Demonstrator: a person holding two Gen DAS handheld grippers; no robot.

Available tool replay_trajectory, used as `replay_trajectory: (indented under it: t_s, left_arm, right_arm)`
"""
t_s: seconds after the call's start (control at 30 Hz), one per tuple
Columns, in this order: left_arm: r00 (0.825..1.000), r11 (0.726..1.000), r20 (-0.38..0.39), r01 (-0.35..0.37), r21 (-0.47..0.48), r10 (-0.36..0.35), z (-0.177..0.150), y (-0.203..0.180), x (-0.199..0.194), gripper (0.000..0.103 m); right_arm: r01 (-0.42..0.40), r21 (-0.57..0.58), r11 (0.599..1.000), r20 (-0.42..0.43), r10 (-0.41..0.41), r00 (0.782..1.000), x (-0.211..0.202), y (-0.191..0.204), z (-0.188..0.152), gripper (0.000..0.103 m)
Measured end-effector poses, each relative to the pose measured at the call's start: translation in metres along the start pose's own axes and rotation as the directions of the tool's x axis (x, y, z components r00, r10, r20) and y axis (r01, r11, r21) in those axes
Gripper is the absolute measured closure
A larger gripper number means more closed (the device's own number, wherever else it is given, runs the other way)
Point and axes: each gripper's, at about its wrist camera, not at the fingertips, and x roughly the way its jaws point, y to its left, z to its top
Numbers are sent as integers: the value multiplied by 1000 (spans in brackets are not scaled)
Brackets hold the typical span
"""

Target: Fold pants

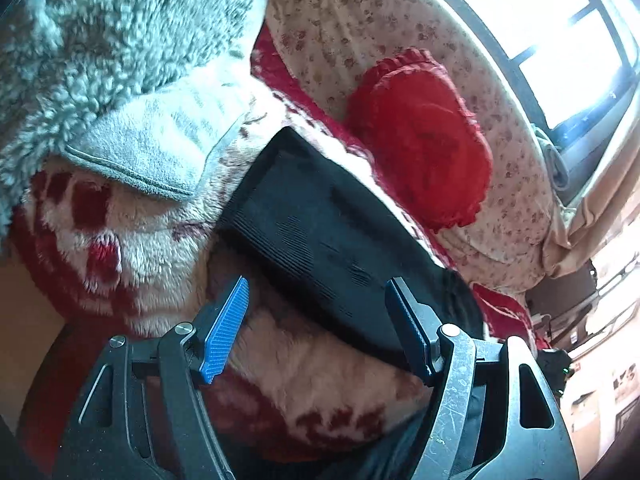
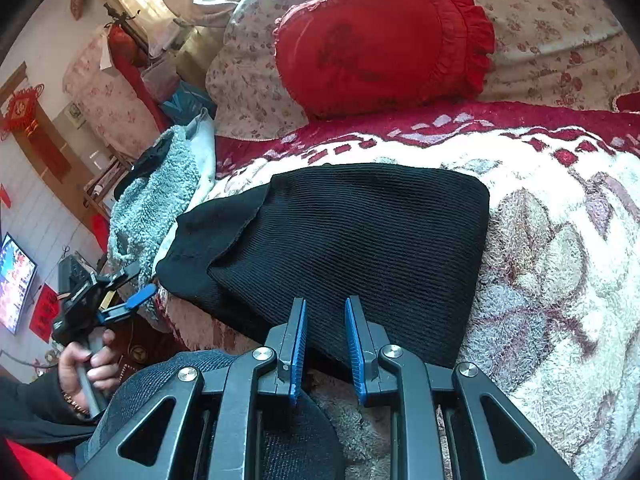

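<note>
The black ribbed pants [image 2: 360, 232] lie folded into a thick rectangle on a red and cream plush blanket [image 2: 560, 240]. My right gripper [image 2: 326, 302] hovers at the pants' near edge, its blue pads a narrow gap apart with nothing between them. My left gripper [image 2: 136, 284], held in a hand [image 2: 88, 360], is off the bed's left edge, apart from the pants. In the left wrist view the left gripper [image 1: 318, 284] stands wide open and empty, pointing at the pants' [image 1: 320, 232] end from a short distance.
A red frilled pillow [image 2: 380, 40] rests against floral bedding [image 2: 560, 20] behind the pants. A grey fleece garment [image 2: 160, 200] is heaped at the bed's left edge. A knee in dark jeans [image 2: 180, 380] is below the right gripper. A lit screen [image 2: 14, 280] is far left.
</note>
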Motion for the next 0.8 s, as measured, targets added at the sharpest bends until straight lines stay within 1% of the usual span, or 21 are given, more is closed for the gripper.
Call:
replay_trajectory:
  t_s: [0.07,0.1,0.13,0.17,0.23,0.3,0.4,0.47,0.53,0.6,0.63,0.67,0.73,0.77,0.8]
  left_arm:
    - [1000,998,-20,2,-57,-3,4,11,12,33]
    - [999,996,-15,28,-86,-30,5,15,15,33]
    - [999,994,8,48,-99,-47,7,17,15,33]
    - [997,992,29,77,-97,-74,9,15,15,33]
    - [989,984,30,149,-94,-147,12,13,18,33]
    - [978,970,42,209,-127,-205,18,15,22,33]
    - [967,951,80,251,-179,-240,20,25,26,33]
    - [966,949,94,254,-186,-240,16,31,26,34]
    - [963,939,105,268,-215,-250,15,39,25,36]
    - [963,928,113,267,-261,-246,15,44,23,41]
    - [964,921,117,262,-287,-238,14,45,21,42]
    - [967,916,124,253,-313,-224,12,46,17,45]
    - [970,918,140,233,-322,-198,12,44,10,48]
    - [973,926,138,221,-306,-186,12,43,8,59]
    - [976,942,127,208,-265,-179,14,37,7,71]
  right_arm:
    - [-1,1,1000,2,1,1000,0,0,0,85]
    - [-1,1,1000,3,1,1000,0,0,0,85]
    - [0,0,1000,4,0,1000,0,0,-1,85]
    - [0,0,1000,5,0,1000,0,0,-1,85]
    - [-2,1,1000,6,2,1000,-1,0,-1,85]
    - [-1,2,1000,7,1,1000,-1,1,-2,85]
    - [-1,2,1000,7,1,1000,-1,1,-2,85]
    - [-1,2,1000,7,1,1000,-1,1,-2,85]
    - [-1,2,1000,7,1,1000,-1,1,-2,85]
    - [-1,2,1000,7,1,1000,-1,0,-2,85]
    - [-1,2,1000,7,1,1000,-1,1,-2,85]
    - [-1,2,1000,7,1,1000,-1,1,-2,85]
    - [-1,2,1000,7,1,1000,-1,1,-2,85]
    - [0,2,1000,7,0,1000,-1,1,-2,85]
    - [-1,2,1000,8,1,1000,-1,1,-2,85]
